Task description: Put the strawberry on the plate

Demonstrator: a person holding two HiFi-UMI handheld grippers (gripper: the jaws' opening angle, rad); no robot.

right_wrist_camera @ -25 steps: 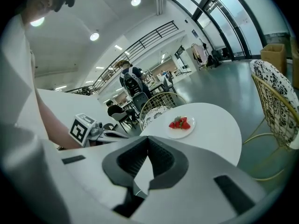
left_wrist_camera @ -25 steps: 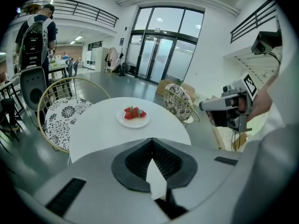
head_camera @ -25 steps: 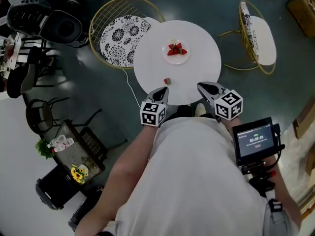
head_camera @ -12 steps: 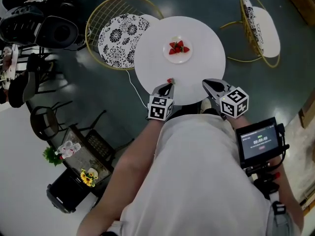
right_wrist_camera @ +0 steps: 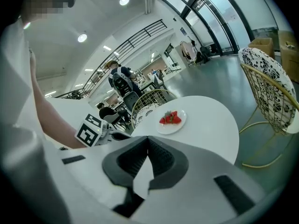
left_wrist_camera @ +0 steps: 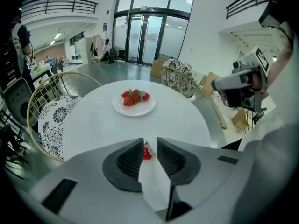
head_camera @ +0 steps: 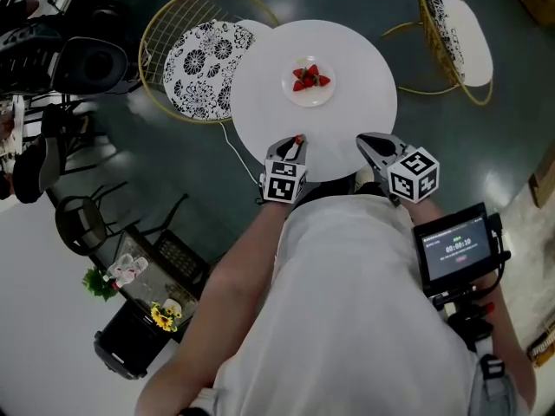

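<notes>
As the left claw (left_wrist_camera: 150, 143) opens, the strawberry (left_wrist_camera: 146, 152) between stands upright — leaves up.

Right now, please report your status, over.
Left tool opening, strawberry between jaws. Right tool shut, empty. Nothing blocks way to plate.

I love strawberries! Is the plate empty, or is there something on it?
Not empty. The plate holds a small pile of strawberries. One more strawberry lies off it, on the table.
</notes>
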